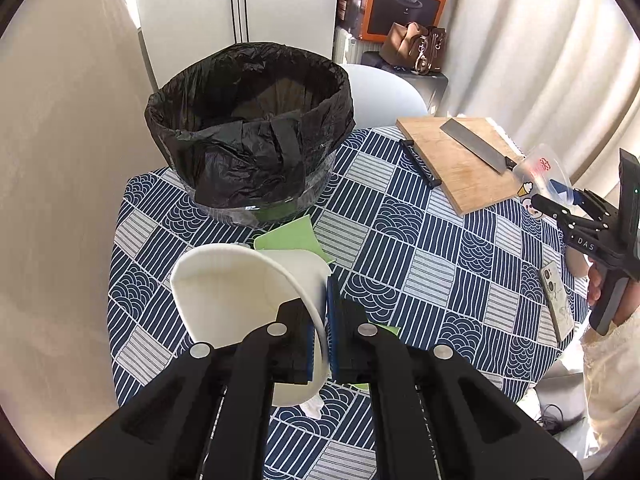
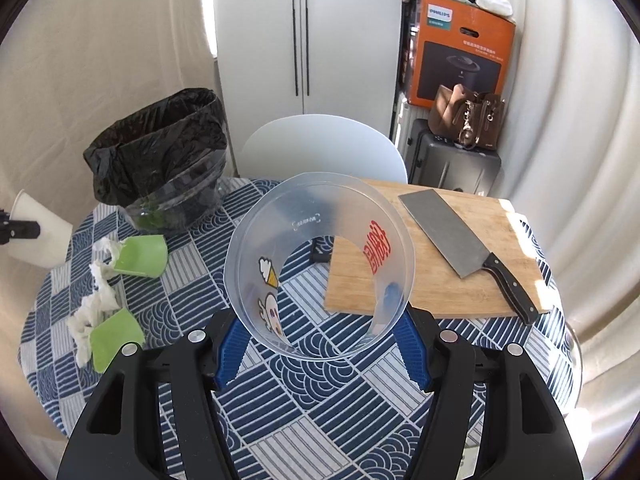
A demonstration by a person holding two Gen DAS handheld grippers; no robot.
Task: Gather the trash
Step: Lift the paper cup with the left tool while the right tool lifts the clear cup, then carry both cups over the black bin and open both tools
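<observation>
My left gripper (image 1: 325, 320) is shut on the rim of a white paper cup (image 1: 240, 304), held above the table in front of the bin (image 1: 252, 128), which is lined with a black bag. My right gripper (image 2: 320, 340) is shut on a clear plastic cup (image 2: 320, 264) with cartoon print, its mouth facing the camera, held above the table. The same clear cup shows in the left wrist view (image 1: 544, 172). Green paper pieces (image 2: 142, 256) and crumpled white tissue (image 2: 92, 312) lie on the table left of the right gripper. The bin also shows in the right wrist view (image 2: 160, 160).
A wooden cutting board (image 2: 440, 256) with a cleaver (image 2: 460, 240) lies at the table's far right. A phone (image 1: 556, 300) lies near the right edge. A white chair (image 2: 324, 148) stands behind the table. A patterned blue cloth (image 2: 320, 400) covers the table.
</observation>
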